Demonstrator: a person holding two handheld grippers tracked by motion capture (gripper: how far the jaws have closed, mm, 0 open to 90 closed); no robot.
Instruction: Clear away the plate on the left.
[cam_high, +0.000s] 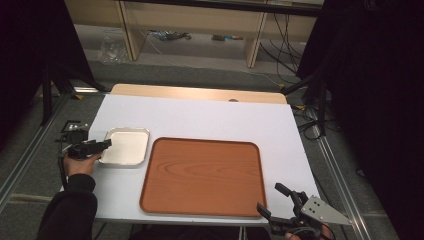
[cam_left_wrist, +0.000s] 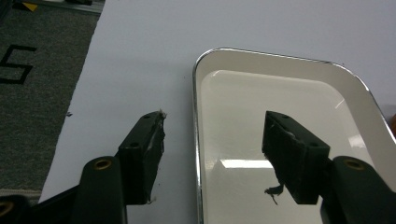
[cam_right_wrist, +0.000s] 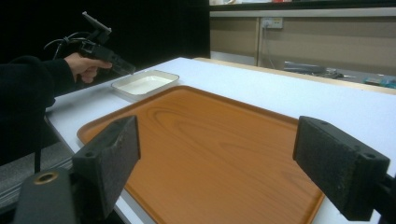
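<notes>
White bench (cam_high: 200, 117): the left hand-held gripper (cam_left_wrist: 212, 140) is held open astride the white tray's (cam_left_wrist: 280, 93) rim, lower frame, ready for gripping; the right hand-held gripper (cam_right_wrist: 215, 158) is kept open.

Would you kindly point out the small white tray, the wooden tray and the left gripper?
small white tray (cam_high: 126, 146), high view, its flat white bottom.
wooden tray (cam_high: 202, 175), high view, middle of its wood-grain surface.
left gripper (cam_left_wrist: 212, 140), left gripper view, midway between its fingertips.

This looks like a lab or recording room rather than a home. The white counter (cam_high: 200, 117) stands on grey carpet (cam_high: 30, 170) between metal rails (cam_high: 30, 150), with black curtains (cam_high: 380, 90) hanging on both sides of it. Behind the counter, loose cables (cam_high: 280, 40) trail over the floor under bare wooden shelving (cam_high: 190, 20).
</notes>
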